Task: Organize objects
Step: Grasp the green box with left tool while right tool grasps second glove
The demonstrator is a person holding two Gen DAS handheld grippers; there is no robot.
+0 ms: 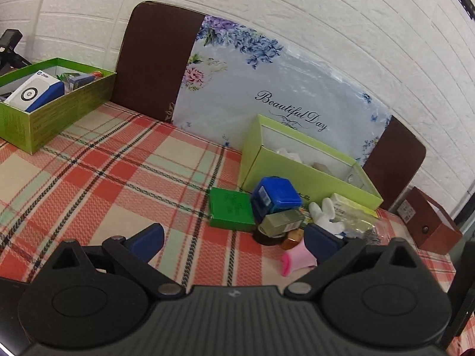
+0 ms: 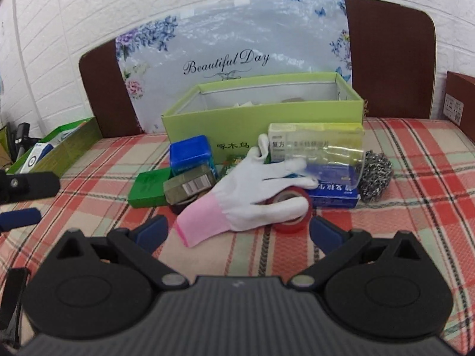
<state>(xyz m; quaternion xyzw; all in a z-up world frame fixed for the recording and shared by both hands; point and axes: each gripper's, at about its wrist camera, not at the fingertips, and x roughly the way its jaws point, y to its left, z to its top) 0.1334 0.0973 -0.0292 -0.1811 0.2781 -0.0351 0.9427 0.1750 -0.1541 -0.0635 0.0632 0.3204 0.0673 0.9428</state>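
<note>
red tape roll point(image 2: 292, 216) half hidden under white glove point(image 2: 252, 190). contents of light green box point(image 2: 261, 124) mostly masked by its front wall. darker green box point(image 2: 63, 148) cut off at left edge.

Left wrist cam: low over the plaid tablecloth point(image 1: 104, 178), angled down, looking right toward the clutter pile from its left side. Right wrist cam: square-on to the pile, close. Shared: light green box point(image 1: 311, 175) point(image 2: 261, 124), blue box point(image 1: 276, 195) point(image 2: 191, 151), white glove point(image 1: 323, 213) point(image 2: 246, 195) — plus the floral board point(image 1: 282, 89) point(image 2: 231, 44) behind.
</note>
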